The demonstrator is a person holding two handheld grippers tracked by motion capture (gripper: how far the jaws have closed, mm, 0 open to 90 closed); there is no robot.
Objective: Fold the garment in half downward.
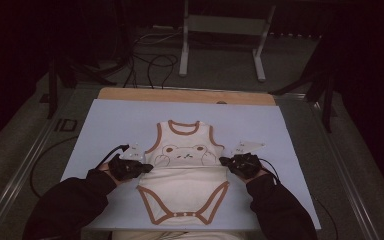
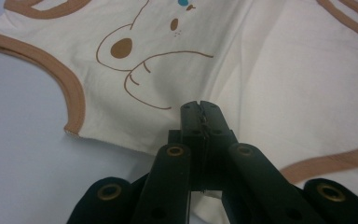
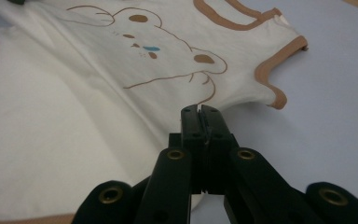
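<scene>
Bodysuit (image 1: 185,172) lies flat in the middle of the pale blue mat (image 1: 110,125), neck far from me, snap crotch near me, with a crosswise fold line at its waist. My left gripper (image 1: 147,167) pinches the left side edge at that fold, jaws pressed together on the cloth, and my right gripper (image 1: 223,161) does the same on the right side.

I judge that the thin knit could slip out of one pinch, since each bite takes little fabric; then the fold would skew. Pulling unevenly could also drag the whole garment across the mat.

From above I see both sides and the leg openings together. The left gripper view adds the bear print (image 2: 140,60) and the brown armhole trim (image 2: 70,84); the right gripper view shows the neckline (image 3: 233,16).
</scene>
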